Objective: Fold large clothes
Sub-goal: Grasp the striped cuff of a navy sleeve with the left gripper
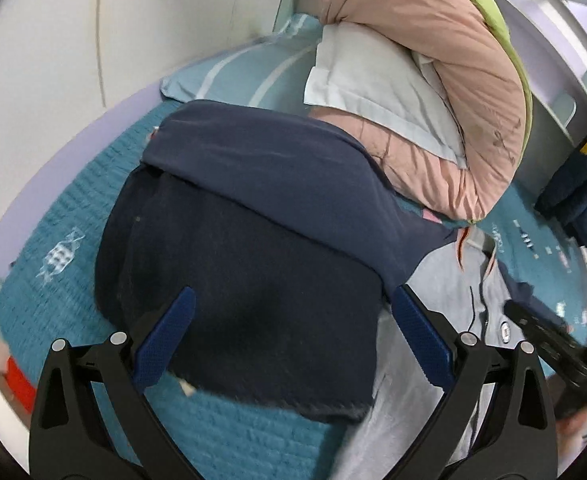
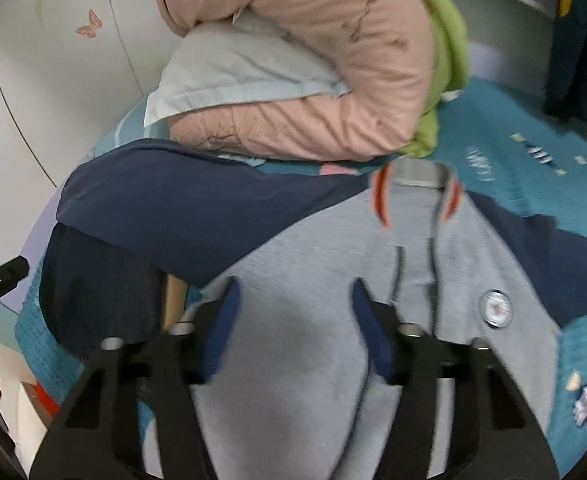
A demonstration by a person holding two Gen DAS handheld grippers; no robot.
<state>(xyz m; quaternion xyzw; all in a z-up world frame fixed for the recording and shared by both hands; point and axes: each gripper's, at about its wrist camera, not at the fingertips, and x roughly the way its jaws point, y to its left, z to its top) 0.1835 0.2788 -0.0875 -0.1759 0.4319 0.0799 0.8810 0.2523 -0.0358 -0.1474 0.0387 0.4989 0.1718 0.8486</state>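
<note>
Grey jacket with navy sleeves lies front up on teal bedspread, collar toward pink quilt. One navy sleeve folded across dark garment at bed edge. Left gripper wide open above dark garment, nothing between pads. Right gripper partly open over grey chest, pads not pressing cloth. White pillow tucked in quilt.
</note>
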